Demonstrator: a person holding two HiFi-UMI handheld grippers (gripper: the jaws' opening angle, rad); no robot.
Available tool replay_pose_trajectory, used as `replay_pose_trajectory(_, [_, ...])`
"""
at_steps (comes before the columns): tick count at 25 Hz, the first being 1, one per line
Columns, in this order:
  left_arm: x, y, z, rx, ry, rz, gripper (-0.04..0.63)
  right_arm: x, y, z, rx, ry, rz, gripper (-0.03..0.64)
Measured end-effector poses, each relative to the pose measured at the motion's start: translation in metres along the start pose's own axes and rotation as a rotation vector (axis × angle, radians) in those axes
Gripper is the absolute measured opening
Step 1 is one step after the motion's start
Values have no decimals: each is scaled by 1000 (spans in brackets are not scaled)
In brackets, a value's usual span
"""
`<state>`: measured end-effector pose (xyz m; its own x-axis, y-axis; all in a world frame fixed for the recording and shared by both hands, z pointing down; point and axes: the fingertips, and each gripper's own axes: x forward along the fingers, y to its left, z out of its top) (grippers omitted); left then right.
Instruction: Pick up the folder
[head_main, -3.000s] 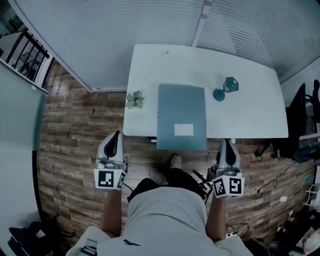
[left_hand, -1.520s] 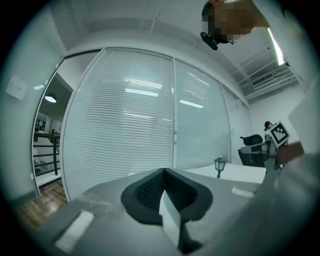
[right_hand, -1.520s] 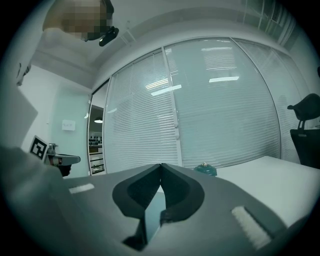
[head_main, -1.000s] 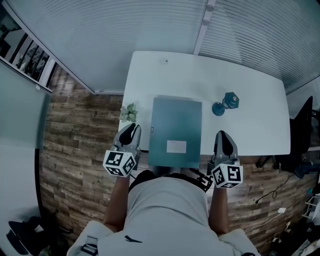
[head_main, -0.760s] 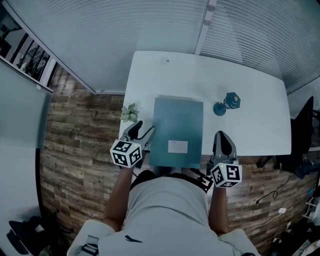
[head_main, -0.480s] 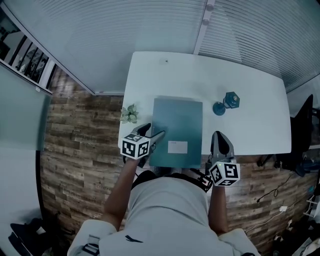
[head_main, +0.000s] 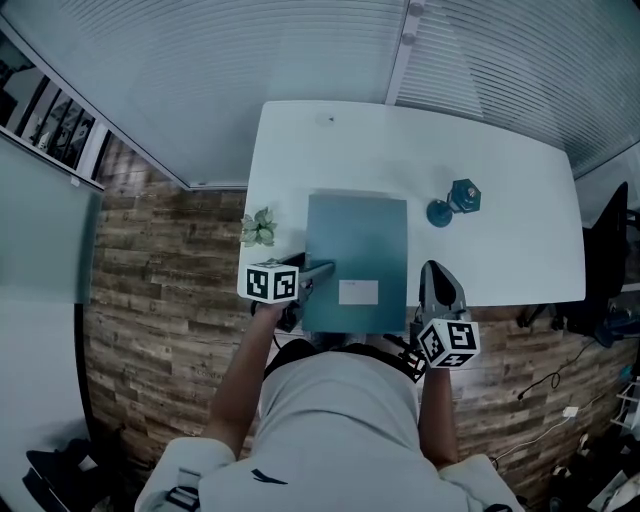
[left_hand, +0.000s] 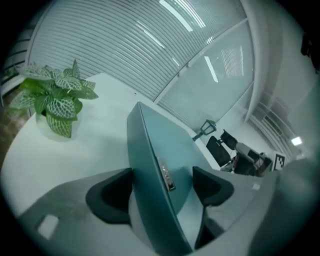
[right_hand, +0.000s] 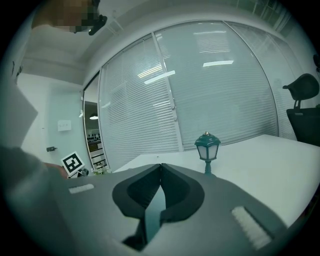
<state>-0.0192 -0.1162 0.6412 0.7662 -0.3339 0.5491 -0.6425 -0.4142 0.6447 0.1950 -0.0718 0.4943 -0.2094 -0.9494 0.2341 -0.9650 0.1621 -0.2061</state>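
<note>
The teal folder (head_main: 357, 262) lies flat on the white table (head_main: 400, 140), its front end hanging over the near edge. My left gripper (head_main: 312, 280) is at the folder's left edge near the front. In the left gripper view its jaws have just been opening and now stand wide, one on each side of the folder (left_hand: 150, 145) edge, around my left gripper (left_hand: 162, 187); the pads do not press on it. My right gripper (head_main: 438, 270) hovers just right of the folder's front right corner, shut and empty (right_hand: 161, 167).
A small potted plant (head_main: 260, 228) stands left of the folder, close to my left gripper (left_hand: 55, 102). A little teal lantern (head_main: 455, 202) stands to the right (right_hand: 207, 147). A black chair (head_main: 610, 230) is at the far right. Blinds line the wall behind the table.
My left gripper has swung right and down from beside the table to the folder's left edge, rolled over, and opened its jaws around that edge. The right gripper has barely shifted.
</note>
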Motion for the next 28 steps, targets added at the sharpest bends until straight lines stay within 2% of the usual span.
replay_pose_trajectory(12, [-1, 3, -1, -22, 14, -13, 380, 8, 9, -2, -12, 21, 10, 0])
replay_pose_trajectory(18, [-1, 3, -1, -29, 12, -19, 379, 17, -1, -15, -8, 121, -28, 11])
replay_pose_trajectory(22, [2, 4, -2, -33, 16, -22, 379, 29, -9, -34, 25, 243, -28, 57])
replay_pose_trajectory(24, [0, 4, -1, -36, 17, -26, 377, 35, -6, -46, 48, 312, 0, 114])
replay_pose_trajectory(28, [-1, 4, 0, -44, 19, -33, 373, 48, 6, -78, 135, 492, 82, 270])
